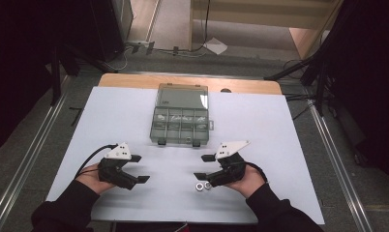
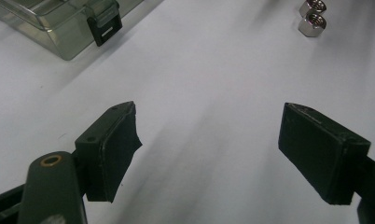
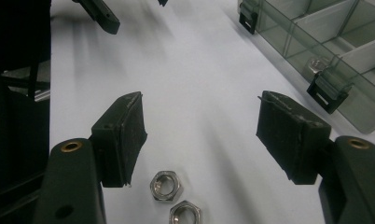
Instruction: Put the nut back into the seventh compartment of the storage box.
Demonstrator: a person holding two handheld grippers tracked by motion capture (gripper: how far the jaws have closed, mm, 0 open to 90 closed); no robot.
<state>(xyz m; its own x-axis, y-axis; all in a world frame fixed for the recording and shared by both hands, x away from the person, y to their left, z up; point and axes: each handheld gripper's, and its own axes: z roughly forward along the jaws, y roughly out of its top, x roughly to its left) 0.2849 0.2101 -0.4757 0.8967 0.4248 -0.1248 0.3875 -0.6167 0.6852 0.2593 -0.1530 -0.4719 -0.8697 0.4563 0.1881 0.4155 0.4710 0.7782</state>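
Both grippers, left gripper [image 1: 140, 168] and right gripper [image 1: 204, 166], are hovering with jaws apart and empty, two nuts [image 3: 164, 185] lying untouched outside the open compartment box [image 1: 179, 126].

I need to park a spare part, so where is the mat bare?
The white mat is bare left and right of the open compartment box, and between the left tool and right tool. It is crowded by the two nuts at the right tool.
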